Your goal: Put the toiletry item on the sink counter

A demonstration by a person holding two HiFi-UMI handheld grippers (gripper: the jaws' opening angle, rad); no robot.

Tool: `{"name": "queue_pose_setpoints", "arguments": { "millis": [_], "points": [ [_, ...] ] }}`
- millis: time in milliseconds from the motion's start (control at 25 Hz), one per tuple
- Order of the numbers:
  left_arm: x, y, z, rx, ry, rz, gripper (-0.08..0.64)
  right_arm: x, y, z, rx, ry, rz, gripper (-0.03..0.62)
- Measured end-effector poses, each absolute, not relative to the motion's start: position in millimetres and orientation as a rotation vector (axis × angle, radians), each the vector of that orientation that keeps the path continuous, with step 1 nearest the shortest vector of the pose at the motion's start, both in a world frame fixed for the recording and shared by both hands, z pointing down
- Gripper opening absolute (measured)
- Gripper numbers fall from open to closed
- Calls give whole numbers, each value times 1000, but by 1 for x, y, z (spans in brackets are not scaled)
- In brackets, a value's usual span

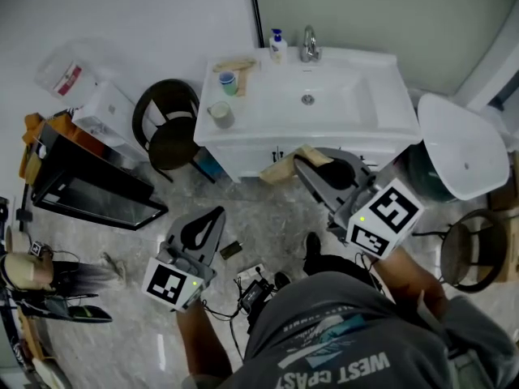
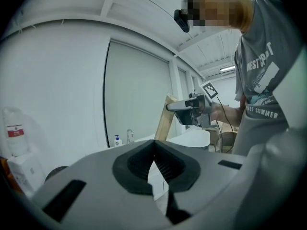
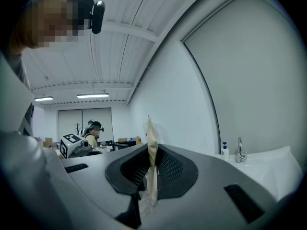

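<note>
Jaws of the right gripper (image 3: 151,163) press almost together on a thin, flat tan packet (image 3: 150,140), which stands on edge between the pads and pokes out past the tips. In the head view this gripper (image 1: 306,162) is held in front of the white sink counter (image 1: 389,104), below its front edge, with the packet (image 1: 281,171) not yet over the top. The left gripper (image 1: 215,215) hangs lower and to the left, over the marbled floor, well apart from the right one; its jaws meet at the tips with nothing between them (image 2: 154,153). On the counter stand a faucet (image 1: 309,45) and a soap bottle (image 1: 277,45) at the back, and two cups (image 1: 229,82) (image 1: 220,114) on the left end.
</note>
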State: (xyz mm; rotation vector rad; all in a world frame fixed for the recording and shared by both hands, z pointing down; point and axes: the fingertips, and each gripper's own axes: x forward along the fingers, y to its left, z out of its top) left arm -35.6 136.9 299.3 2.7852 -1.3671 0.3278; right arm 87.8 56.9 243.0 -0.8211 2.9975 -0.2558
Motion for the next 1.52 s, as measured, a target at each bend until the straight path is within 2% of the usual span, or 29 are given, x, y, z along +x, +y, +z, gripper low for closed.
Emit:
{"name": "queue_pose_setpoints", "arguments": {
  "millis": [960, 1520],
  "points": [
    [3, 18, 293, 2689, -1523, 426, 3, 108, -89, 245, -614, 2988, -319, 52],
    [-30, -28, 292, 2725, -1450, 407, 2, 93, -122, 248, -734, 2983, -325, 52]
  ]
}}
